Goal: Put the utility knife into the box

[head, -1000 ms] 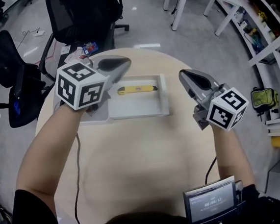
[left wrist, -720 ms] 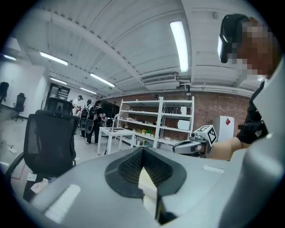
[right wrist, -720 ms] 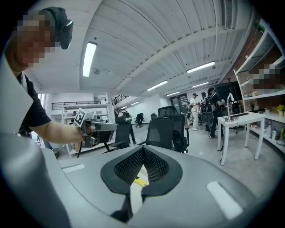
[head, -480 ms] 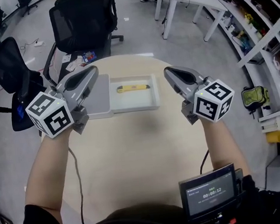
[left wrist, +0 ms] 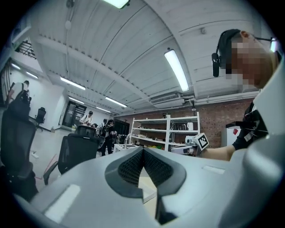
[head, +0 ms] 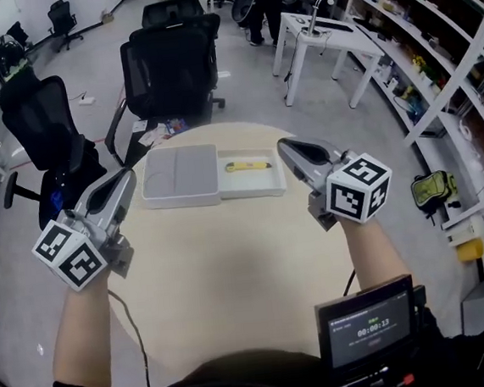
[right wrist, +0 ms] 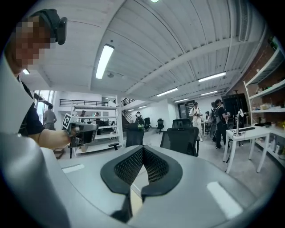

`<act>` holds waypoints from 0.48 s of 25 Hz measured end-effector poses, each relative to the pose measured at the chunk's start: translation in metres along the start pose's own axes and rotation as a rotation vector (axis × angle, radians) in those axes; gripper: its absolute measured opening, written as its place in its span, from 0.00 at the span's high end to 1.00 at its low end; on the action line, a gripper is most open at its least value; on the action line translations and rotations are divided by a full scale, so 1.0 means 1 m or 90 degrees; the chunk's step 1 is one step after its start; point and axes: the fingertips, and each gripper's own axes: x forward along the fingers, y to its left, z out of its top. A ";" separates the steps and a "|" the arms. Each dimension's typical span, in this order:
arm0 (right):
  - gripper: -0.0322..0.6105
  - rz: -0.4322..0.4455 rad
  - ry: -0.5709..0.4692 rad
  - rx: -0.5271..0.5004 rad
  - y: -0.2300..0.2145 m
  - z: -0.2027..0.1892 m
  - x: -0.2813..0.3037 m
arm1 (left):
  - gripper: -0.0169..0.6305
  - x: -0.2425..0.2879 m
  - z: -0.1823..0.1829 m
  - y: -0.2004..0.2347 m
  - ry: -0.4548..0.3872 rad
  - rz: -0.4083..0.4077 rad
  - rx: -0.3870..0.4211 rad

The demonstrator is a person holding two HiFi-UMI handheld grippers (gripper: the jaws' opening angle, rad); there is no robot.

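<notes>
A yellow utility knife lies inside the open white box at the far side of the round table. The box's grey-lined lid lies flat to its left. My left gripper is held up over the table's left edge, shut and empty, well left of the lid. My right gripper hovers just right of the box, also shut with nothing in it. In the left gripper view the jaws meet at the tips; the right gripper view shows the same.
Black office chairs stand behind the table and at the left. White desks and shelving run along the right. A small screen sits at my chest.
Both grippers have pulled back from the box toward me; the left one swung far out to the left. The knife stays in the box. The head view has tilted up.
</notes>
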 end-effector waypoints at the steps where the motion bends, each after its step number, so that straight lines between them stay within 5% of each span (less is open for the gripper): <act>1: 0.93 -0.002 0.000 -0.002 0.014 0.004 -0.003 | 0.98 -0.021 0.007 -0.001 -0.005 0.006 0.002; 12: 0.93 -0.040 -0.038 -0.009 0.190 0.052 -0.076 | 0.97 -0.193 0.075 -0.056 -0.052 -0.048 0.049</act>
